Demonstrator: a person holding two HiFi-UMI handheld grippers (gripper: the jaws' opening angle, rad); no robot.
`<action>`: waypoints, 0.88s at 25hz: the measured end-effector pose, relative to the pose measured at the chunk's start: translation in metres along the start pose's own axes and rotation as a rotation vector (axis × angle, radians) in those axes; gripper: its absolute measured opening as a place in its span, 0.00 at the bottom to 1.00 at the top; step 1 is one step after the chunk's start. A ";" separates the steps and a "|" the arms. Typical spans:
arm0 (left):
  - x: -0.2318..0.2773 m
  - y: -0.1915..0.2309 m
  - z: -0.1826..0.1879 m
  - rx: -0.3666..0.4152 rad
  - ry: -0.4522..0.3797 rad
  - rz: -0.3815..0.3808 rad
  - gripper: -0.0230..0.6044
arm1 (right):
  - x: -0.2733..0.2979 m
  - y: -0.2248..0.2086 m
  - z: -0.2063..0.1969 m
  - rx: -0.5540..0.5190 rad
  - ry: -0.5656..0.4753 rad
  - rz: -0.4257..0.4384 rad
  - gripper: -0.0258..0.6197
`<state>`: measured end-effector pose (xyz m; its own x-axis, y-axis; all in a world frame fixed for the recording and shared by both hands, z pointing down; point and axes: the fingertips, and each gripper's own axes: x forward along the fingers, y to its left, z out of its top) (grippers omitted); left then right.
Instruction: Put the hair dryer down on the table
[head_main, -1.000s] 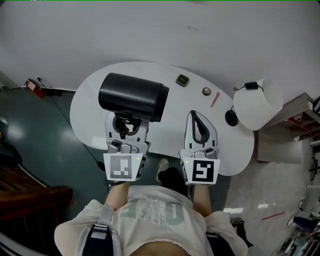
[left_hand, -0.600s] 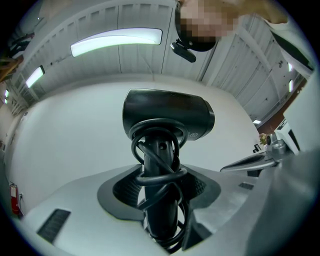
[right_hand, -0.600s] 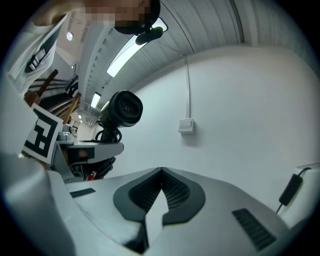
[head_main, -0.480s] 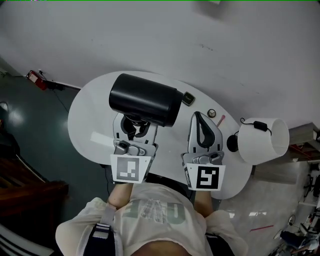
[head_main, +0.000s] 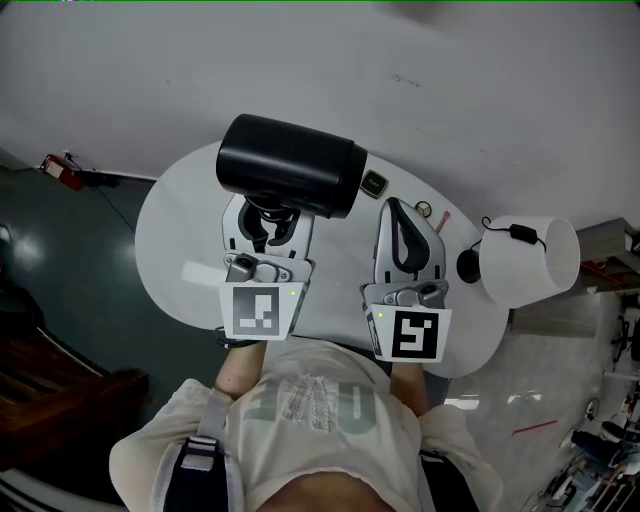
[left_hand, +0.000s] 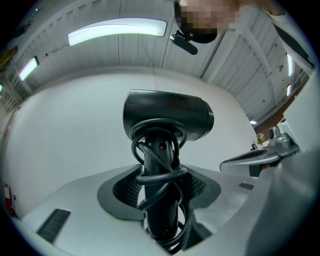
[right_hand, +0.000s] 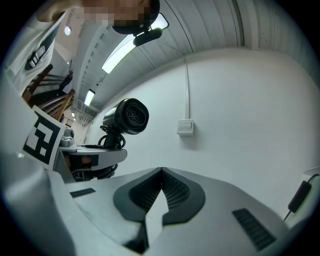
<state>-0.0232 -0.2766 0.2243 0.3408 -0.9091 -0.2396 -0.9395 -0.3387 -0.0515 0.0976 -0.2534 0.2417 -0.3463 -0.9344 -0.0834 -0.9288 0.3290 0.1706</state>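
Note:
My left gripper (head_main: 268, 222) is shut on the handle of a black hair dryer (head_main: 290, 165), whose cord is wound round that handle. The dryer stands upright in the air over the back of the white oval table (head_main: 175, 230). In the left gripper view the barrel of the hair dryer (left_hand: 167, 115) sits crosswise above the jaws, which press the handle from both sides. My right gripper (head_main: 403, 245) hangs beside it over the table, shut, with nothing in it. From the right gripper view, the hair dryer (right_hand: 127, 116) shows to the left, above the left gripper (right_hand: 95, 155).
A white lamp shade (head_main: 528, 262) with a black clip stands at the table's right end beside a black base (head_main: 468, 265). A small dark square object (head_main: 374, 184), a round item (head_main: 424, 210) and a pink pen (head_main: 441, 220) lie near the back edge. A white wall is behind.
The left gripper and the hair dryer have shifted right and toward the table's back edge. The right gripper kept its place beside it. The head camera has also moved.

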 end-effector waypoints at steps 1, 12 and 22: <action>0.000 0.000 0.000 -0.001 -0.003 -0.006 0.39 | 0.000 0.001 0.000 0.001 -0.001 -0.003 0.04; -0.005 0.001 -0.004 0.008 0.033 -0.061 0.39 | -0.004 0.004 -0.002 0.034 0.008 -0.037 0.04; -0.017 0.000 -0.063 -0.052 0.219 -0.095 0.39 | -0.014 0.014 -0.021 0.059 0.053 -0.053 0.04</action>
<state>-0.0265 -0.2767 0.2892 0.4319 -0.9017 -0.0194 -0.9019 -0.4317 -0.0120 0.0921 -0.2388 0.2657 -0.2909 -0.9560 -0.0385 -0.9522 0.2854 0.1090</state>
